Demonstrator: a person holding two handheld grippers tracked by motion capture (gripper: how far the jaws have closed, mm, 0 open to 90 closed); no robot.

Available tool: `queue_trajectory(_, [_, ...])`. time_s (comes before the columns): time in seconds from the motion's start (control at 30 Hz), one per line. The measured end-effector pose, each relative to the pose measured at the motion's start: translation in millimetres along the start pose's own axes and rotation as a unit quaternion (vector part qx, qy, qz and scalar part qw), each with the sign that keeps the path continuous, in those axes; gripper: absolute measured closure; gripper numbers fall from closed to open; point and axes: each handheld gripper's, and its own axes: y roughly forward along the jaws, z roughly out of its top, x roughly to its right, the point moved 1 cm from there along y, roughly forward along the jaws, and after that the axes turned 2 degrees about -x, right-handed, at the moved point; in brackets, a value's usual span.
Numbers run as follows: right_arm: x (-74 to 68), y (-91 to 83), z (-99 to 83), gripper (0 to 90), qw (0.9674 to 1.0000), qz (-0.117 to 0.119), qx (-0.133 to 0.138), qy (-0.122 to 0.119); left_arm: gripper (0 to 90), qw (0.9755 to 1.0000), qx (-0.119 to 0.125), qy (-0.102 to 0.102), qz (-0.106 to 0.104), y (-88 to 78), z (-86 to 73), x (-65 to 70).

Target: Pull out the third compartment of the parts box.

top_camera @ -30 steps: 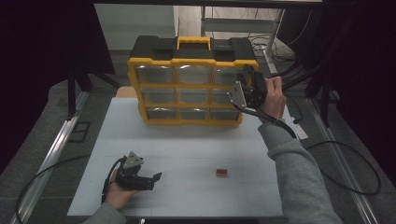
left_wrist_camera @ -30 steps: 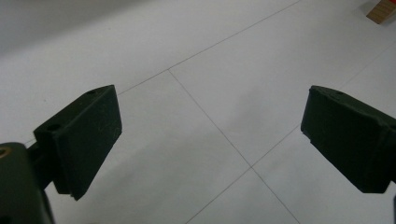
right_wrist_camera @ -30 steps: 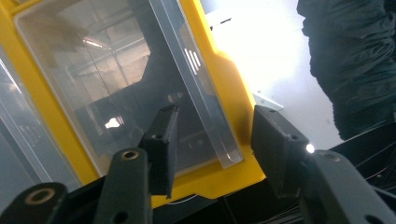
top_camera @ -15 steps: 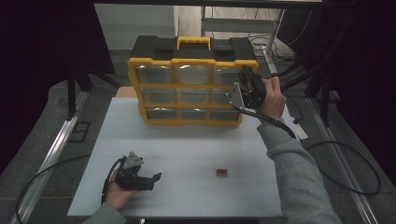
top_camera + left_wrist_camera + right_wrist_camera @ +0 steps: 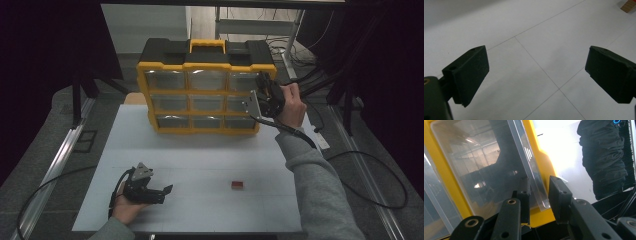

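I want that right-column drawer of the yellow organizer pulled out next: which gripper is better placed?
Right. The right gripper has just been closing, jaws astride the clear drawer's edge on the organizer; the left gripper rests open, far away.

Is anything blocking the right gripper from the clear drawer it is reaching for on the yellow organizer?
Nothing visible does. The right gripper is already at the clear drawer of the yellow organizer; its jaws have just been closing, with the drawer's edge tab between them. Whether the pads press on it yet cannot be told.
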Motion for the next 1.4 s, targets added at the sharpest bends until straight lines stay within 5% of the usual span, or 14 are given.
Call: queue_trajectory(1.4, [-0.3, -24.2, -0.4, 74.7, 0.9998, -0.005, 0.019, -0.009, 5.7, 1.0, 0.006, -0.002, 0.001, -2.0, 0.3, 0.0])
